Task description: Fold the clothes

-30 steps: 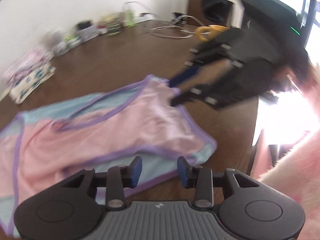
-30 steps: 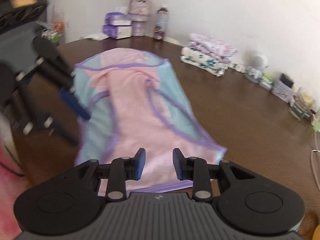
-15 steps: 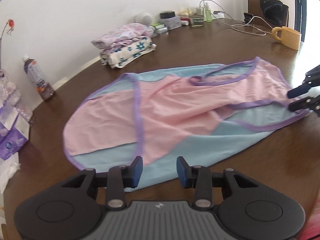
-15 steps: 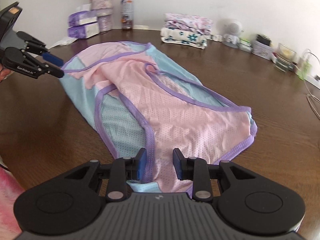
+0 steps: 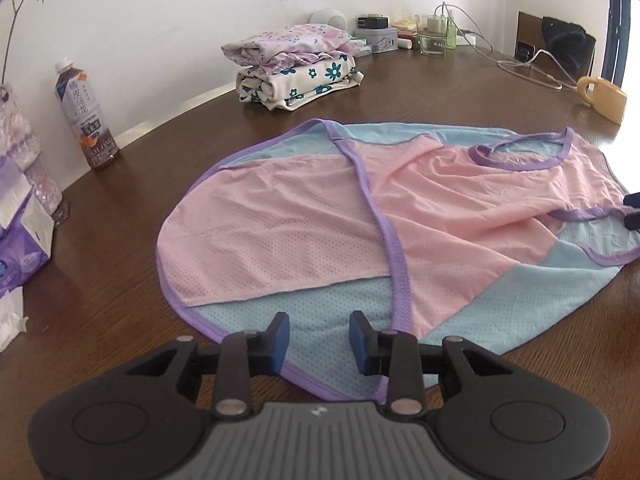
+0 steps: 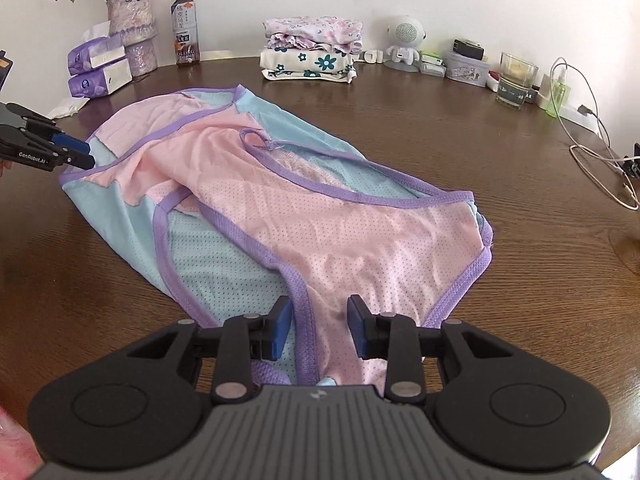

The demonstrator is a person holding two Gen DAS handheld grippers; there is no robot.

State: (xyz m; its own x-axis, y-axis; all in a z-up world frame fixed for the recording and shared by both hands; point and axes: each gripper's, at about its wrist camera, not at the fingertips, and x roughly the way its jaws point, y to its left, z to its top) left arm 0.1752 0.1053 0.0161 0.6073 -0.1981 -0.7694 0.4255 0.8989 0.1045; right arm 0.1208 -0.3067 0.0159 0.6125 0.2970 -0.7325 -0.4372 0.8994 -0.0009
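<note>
A pink and light-blue mesh garment [image 5: 360, 216] with purple trim lies spread on the brown table [image 5: 400, 92]. In the left wrist view my left gripper [image 5: 319, 340] is open, its blue pads just above the garment's near blue hem with nothing between them. The right gripper's fingertips [image 5: 632, 210] show at the garment's far right edge. In the right wrist view the garment [image 6: 320, 216] runs away from my right gripper [image 6: 318, 330], which is open over the near pink end and a purple seam. The left gripper [image 6: 74, 154] sits at the garment's far left corner.
A stack of folded floral clothes [image 6: 312, 54] stands by the wall. Near it are a tea bottle [image 6: 186, 26], a vase with flowers [image 6: 134, 28], tissue packs [image 6: 98, 66], a white speaker [image 6: 404, 40], a glass [image 6: 516, 80] and cables [image 6: 592, 140]. A yellow mug [image 5: 604, 98] stands at the far right.
The two grippers, close together over the garment a second ago, have swung apart to its opposite ends. Both have since edged closer to the cloth, which lies still.
</note>
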